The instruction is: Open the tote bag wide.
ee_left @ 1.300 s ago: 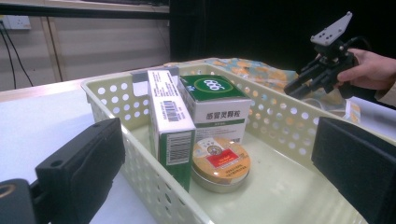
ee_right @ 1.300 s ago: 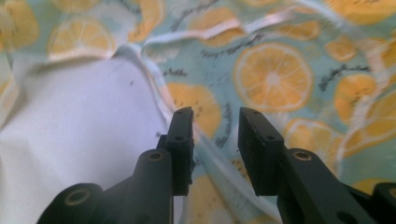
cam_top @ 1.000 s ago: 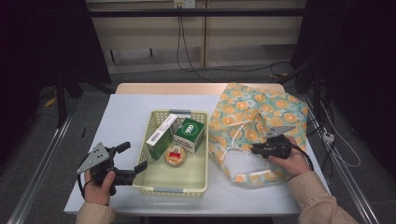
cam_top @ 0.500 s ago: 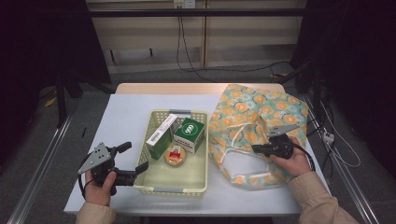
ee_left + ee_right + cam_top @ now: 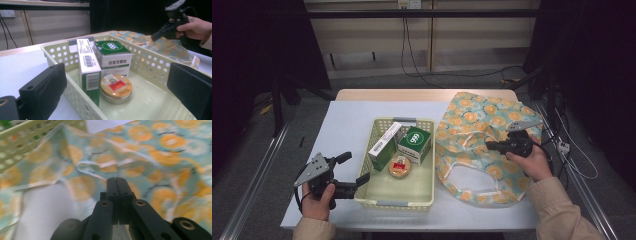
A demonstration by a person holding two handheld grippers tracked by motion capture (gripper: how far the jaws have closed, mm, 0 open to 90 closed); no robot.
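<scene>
While your right gripper sat over the orange-print bag, its jaws were pressed fully together, having just finished closing. In the right gripper view the jaw tips met on a white strap edge of the bag; a bit of pale fabric showed low between the jaws, so you pinched the bag's edge there. The bag lay spread on the right part of the table, its left side just beside the basket.

Your left gripper hung at the basket's near left corner with its jaws wide apart and nothing between the pads. In the left gripper view one jaw was outside the basket wall and the other over its inside. Inside the basket you had a tall white-and-green box standing upright, a green-topped box touching it, and a round tin lying flat in front of both. Your right hand showed at the far side, raised above the bag.
</scene>
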